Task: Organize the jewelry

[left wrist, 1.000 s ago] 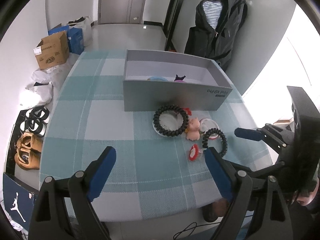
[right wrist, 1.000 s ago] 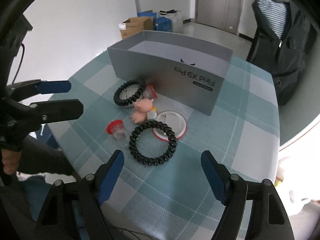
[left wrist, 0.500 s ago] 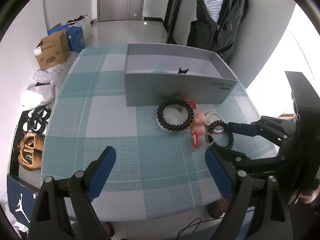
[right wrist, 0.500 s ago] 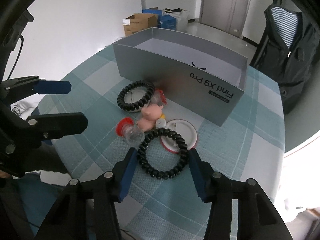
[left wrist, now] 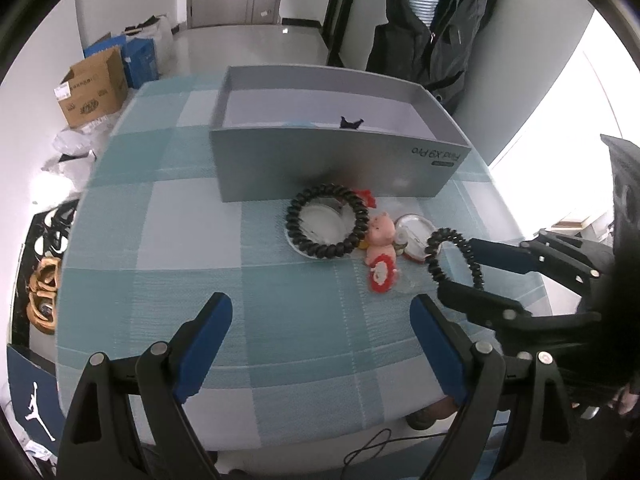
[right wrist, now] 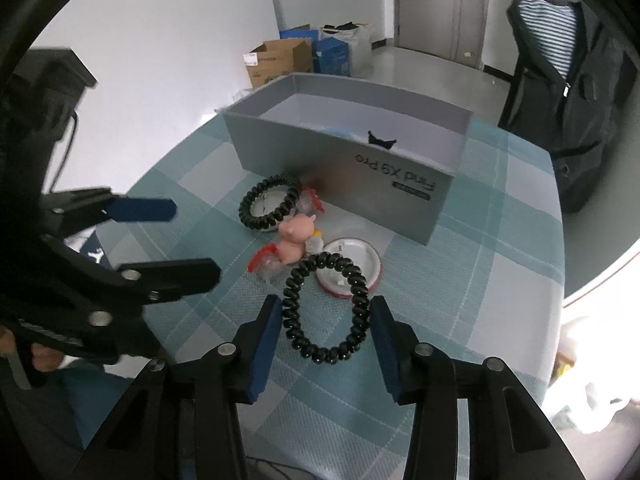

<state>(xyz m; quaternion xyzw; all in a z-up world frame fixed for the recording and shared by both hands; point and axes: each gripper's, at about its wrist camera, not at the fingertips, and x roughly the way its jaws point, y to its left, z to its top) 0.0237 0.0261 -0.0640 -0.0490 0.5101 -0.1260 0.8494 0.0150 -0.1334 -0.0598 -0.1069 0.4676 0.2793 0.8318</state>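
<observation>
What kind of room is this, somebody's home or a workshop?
Most likely a lived-in home, perhaps near the entry: a table with a teal checked tablecloth, a dark jacket hung over a striped shirt by the wall, and brown shoes and cardboard boxes on the floor.

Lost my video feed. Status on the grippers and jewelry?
Right gripper closing, pads squeezing near coil bracelet. Left gripper open, empty. Second coil bracelet, pig toy on table; path to box clear.
</observation>
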